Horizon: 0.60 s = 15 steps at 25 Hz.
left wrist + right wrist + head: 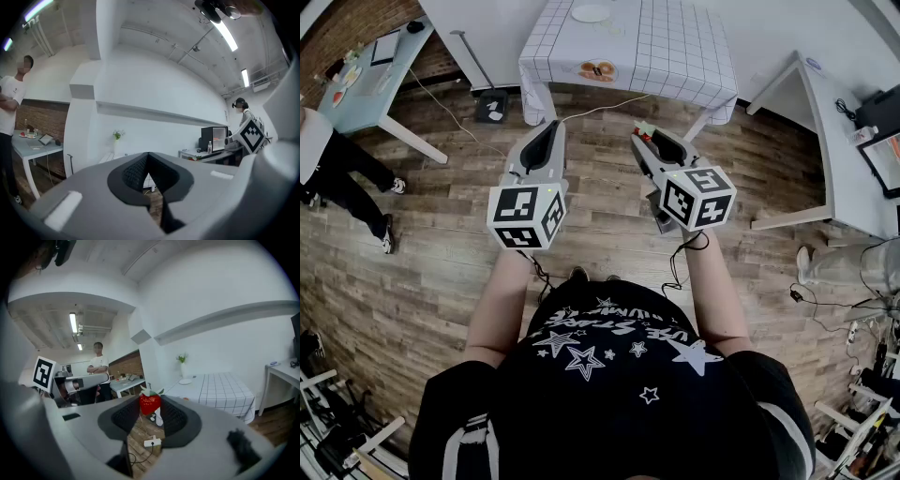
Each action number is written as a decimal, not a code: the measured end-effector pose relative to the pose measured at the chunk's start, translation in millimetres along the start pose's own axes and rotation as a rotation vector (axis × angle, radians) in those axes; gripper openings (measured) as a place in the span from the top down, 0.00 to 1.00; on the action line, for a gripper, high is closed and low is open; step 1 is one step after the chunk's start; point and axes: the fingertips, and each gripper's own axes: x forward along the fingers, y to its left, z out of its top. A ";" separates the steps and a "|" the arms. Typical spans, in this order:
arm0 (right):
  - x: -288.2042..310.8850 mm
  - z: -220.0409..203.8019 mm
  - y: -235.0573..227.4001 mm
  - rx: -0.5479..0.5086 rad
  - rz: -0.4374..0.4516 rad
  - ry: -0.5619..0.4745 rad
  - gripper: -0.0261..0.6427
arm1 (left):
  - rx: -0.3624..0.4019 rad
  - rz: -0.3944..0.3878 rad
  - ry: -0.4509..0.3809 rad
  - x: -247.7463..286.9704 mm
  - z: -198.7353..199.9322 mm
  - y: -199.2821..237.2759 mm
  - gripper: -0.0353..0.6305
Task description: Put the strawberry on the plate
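A red strawberry (150, 403) with green leaves sits pinched between the tips of my right gripper (151, 409), which is shut on it; the strawberry (646, 127) also shows in the head view at that gripper's (649, 137) tip. Both grippers hang in the air over the wooden floor, short of the table. My left gripper (546, 129) is to its left, jaws shut with nothing between them (148, 157). A white plate (591, 13) lies on the far side of the checked-cloth table (675, 47); from the right gripper view the plate (185, 381) is ahead, beyond the strawberry.
A dish with orange pieces (598, 70) lies at the table's near edge. A power strip (152, 442) and cables lie on the floor. A person (328, 159) stands left by a blue table (370, 70). A white desk (834, 141) stands right.
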 end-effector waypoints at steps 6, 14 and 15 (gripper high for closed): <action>-7.6 2.9 4.4 -0.016 -0.003 -0.004 0.75 | 0.016 -0.013 0.001 -2.9 1.8 -6.8 0.94; -6.5 -2.4 17.4 -0.018 -0.005 0.004 0.75 | 0.024 -0.030 0.011 -13.0 -4.9 -5.6 0.94; -5.7 -2.2 19.6 -0.017 -0.006 0.003 0.75 | 0.024 -0.030 0.011 -14.6 -5.4 -3.9 0.94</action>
